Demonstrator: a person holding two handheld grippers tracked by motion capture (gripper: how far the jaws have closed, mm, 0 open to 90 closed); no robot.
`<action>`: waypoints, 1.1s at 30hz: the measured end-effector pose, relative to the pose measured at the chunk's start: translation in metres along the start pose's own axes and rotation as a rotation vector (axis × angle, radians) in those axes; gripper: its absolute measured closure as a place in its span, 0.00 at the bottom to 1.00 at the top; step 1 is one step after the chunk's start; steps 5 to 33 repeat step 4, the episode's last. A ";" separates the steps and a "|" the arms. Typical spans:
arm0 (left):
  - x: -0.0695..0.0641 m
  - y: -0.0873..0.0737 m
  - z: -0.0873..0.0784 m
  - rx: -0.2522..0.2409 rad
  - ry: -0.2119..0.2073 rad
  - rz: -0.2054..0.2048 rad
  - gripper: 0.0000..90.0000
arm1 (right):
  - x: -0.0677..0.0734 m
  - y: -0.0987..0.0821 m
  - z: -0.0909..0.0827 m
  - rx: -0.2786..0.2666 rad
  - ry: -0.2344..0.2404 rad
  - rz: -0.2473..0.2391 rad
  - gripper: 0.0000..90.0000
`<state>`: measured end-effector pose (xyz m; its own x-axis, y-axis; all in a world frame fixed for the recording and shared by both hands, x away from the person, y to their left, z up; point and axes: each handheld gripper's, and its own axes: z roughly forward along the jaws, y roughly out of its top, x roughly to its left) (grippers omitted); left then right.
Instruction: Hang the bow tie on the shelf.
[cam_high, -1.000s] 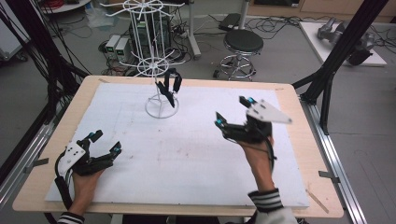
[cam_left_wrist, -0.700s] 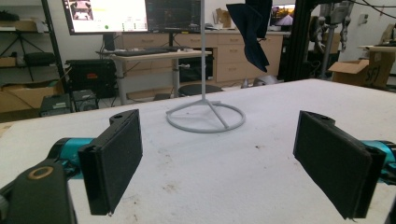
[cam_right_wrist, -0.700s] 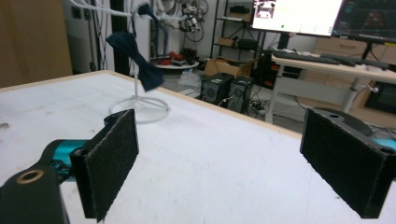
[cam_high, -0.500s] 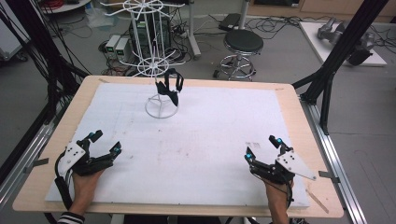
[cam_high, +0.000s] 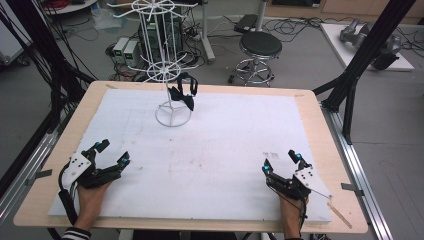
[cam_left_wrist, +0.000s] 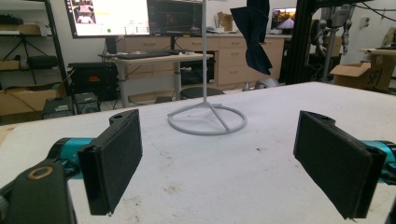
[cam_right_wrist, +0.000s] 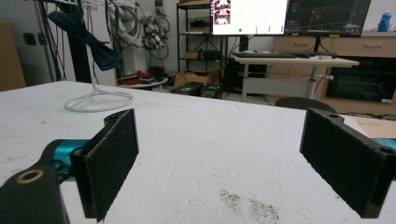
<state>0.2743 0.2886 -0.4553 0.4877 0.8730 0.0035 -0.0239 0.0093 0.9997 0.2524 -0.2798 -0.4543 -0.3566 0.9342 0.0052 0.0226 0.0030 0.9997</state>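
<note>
Bow tie: hanging on white wire stand near tabletop's far edge, off surface, likely for display. Left gripper near left front corner, right gripper near right front corner; both jaws wide, empty, well apart from stand.

Dark bow tie hanging on white wire rack – far table edge, left of centre

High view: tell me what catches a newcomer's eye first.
A tall white wire rack stands at the far side of the white table, with a dark bow tie hanging from its lower ring. Near the front edge, the left gripper and right gripper rest at opposite corners, jaws wide open and holding nothing.
</note>
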 end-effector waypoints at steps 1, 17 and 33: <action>0.000 0.000 0.000 0.000 0.000 0.000 0.18 | 0.000 0.000 0.000 0.002 -0.001 0.002 0.12; 0.000 0.000 0.000 -0.003 0.000 0.001 0.18 | 0.000 0.000 0.000 0.003 -0.002 -0.002 0.12; 0.000 0.000 0.000 -0.003 0.000 0.001 0.18 | 0.000 0.000 0.000 0.003 -0.002 -0.002 0.12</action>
